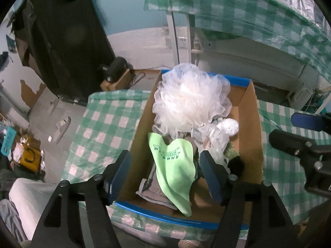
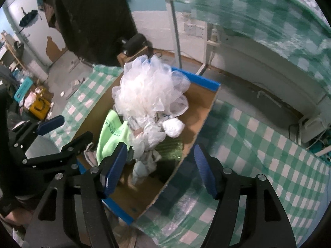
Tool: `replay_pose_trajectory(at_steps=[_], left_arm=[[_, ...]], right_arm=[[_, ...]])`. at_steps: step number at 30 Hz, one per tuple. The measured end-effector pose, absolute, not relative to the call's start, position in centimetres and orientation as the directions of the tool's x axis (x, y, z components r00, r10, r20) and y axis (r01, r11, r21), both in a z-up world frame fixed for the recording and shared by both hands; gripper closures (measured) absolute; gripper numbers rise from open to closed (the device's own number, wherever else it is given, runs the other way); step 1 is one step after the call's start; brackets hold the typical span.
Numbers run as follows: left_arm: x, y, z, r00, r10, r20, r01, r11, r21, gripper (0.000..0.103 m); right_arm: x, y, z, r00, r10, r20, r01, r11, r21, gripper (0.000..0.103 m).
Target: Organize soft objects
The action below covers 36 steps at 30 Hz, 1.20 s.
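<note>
An open cardboard box (image 1: 251, 124) with blue edges sits on a green-checked tablecloth (image 1: 99, 128). Inside lie a white mesh bath pouf (image 1: 190, 101), a light green cloth (image 1: 175, 165) with printed text, crumpled clear plastic bags (image 1: 217, 136), a grey cloth (image 1: 153, 190) and a dark green item (image 1: 232, 154). My left gripper (image 1: 165, 175) is open above the box's near end, its fingers either side of the green cloth, not touching it. My right gripper (image 2: 159, 171) is open over the box's right wall (image 2: 198, 132). The pouf (image 2: 149, 91), green cloth (image 2: 111, 136) and bags (image 2: 149, 140) also show in the right wrist view.
A second green-checked table (image 1: 248, 18) stands behind. The floor at left holds a yellow box (image 1: 30, 159), a slipper (image 1: 62, 128) and clutter. A dark curtain (image 1: 62, 41) hangs at the back left. Each gripper shows in the other's view: the right one (image 1: 306, 144), the left one (image 2: 41, 144).
</note>
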<state>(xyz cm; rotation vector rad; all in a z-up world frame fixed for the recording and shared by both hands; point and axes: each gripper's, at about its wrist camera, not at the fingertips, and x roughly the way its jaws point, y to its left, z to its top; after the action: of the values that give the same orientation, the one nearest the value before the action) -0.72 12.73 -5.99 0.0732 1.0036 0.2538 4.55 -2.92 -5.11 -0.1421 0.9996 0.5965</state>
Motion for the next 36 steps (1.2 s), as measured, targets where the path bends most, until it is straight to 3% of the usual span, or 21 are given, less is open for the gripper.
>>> replay_pose_trajectory(at_steps=[16,36], left_arm=[[-2.0,10.5,-1.1,0.586,0.252,-0.770,-0.191,0.967,0.171,0.003],[-1.4,8.9,-0.7,0.557,0.265,-0.787,-0.221,0.961,0.168,0.002]], right_arm=[[2.8,-8.3,-1.3,0.512,0.417,-0.751,-0.453,0.874,0.177,0.032],[2.5,-10.7,-1.7,0.525,0.420,-0.740,-0.428,0.882,0.197,0.032]])
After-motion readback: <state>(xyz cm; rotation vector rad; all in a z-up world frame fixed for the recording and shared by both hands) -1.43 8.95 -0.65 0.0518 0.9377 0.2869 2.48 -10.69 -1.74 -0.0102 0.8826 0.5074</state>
